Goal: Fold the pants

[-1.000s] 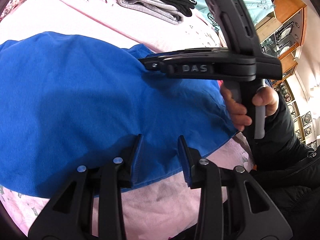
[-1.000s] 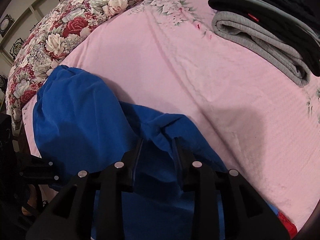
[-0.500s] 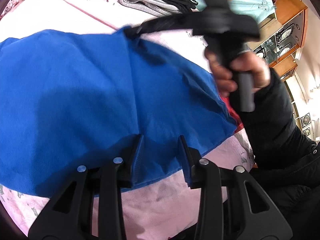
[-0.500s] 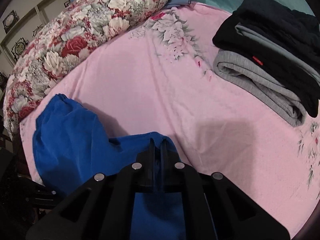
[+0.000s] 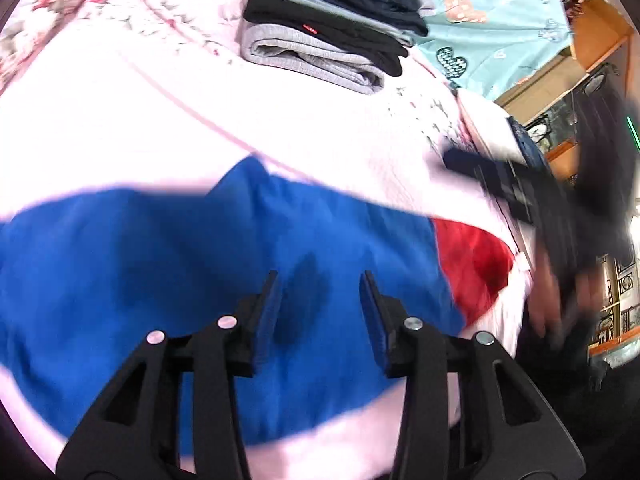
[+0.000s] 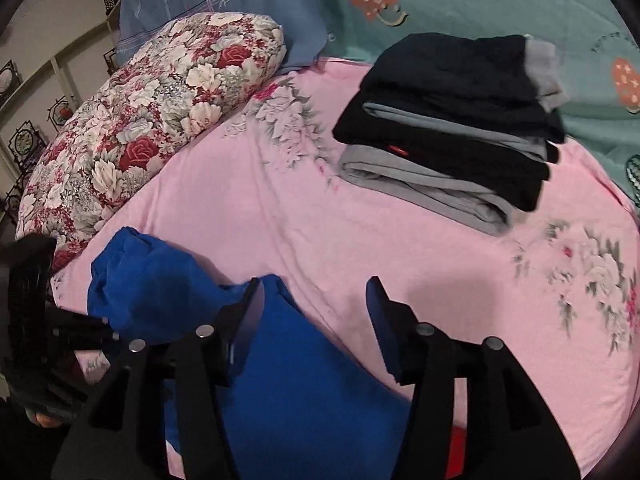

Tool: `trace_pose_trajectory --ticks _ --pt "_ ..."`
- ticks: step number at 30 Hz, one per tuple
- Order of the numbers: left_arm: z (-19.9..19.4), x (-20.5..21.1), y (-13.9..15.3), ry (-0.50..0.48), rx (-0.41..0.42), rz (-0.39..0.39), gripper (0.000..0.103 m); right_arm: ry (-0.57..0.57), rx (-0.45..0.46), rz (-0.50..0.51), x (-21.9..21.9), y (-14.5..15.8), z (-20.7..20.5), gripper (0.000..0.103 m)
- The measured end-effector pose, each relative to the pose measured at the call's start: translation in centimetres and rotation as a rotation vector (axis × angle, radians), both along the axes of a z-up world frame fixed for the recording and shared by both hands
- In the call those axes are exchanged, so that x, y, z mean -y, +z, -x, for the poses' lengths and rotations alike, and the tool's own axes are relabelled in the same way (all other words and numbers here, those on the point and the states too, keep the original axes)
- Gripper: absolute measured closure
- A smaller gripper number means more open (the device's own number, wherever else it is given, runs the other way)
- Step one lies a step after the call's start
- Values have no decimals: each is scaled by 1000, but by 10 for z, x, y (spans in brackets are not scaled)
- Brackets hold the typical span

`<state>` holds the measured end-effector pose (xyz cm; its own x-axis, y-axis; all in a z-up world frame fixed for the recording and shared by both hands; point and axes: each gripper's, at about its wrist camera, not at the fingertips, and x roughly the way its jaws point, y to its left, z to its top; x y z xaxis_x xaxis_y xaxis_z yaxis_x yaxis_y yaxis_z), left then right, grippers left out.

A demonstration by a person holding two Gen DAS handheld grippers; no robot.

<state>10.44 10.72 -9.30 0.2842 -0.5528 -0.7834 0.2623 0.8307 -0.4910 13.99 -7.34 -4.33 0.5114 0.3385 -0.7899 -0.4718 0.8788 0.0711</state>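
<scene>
Having just let go, right gripper (image 6: 316,320) hanging with jaws apart above blue pants (image 6: 304,392) lying near the stack (image 6: 452,120), left gripper (image 5: 320,308) likewise spread: fold laid.

Blue pants (image 5: 200,264), pink floral sheet (image 6: 280,208), rose-patterned quilt (image 6: 152,120)

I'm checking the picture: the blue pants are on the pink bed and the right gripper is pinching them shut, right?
Not quite. In the right wrist view the right gripper is open, holding nothing. The blue pants do lie on the pink bed.
</scene>
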Motion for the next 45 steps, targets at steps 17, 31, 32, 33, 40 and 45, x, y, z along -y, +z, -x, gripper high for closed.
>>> trace_pose_trajectory --ticks 17,31,32,33,40,45 --pt "-69 22 -59 -26 -93 29 100 118 -348 -76 -22 -99 106 96" --pt "20 38 -14 -74 87 52 87 -690 -127 -372 252 -18 187 23" --pt "28 40 -16 -85 75 63 87 -743 -159 -431 272 -27 193 23" --pt "37 41 -19 -90 63 64 87 -766 -187 -493 284 -35 197 23" --pt "51 37 -39 -64 14 -13 85 -808 -406 -677 312 -97 168 23" --pt "45 29 -46 -53 -24 17 83 -809 -396 -747 317 -107 157 23"
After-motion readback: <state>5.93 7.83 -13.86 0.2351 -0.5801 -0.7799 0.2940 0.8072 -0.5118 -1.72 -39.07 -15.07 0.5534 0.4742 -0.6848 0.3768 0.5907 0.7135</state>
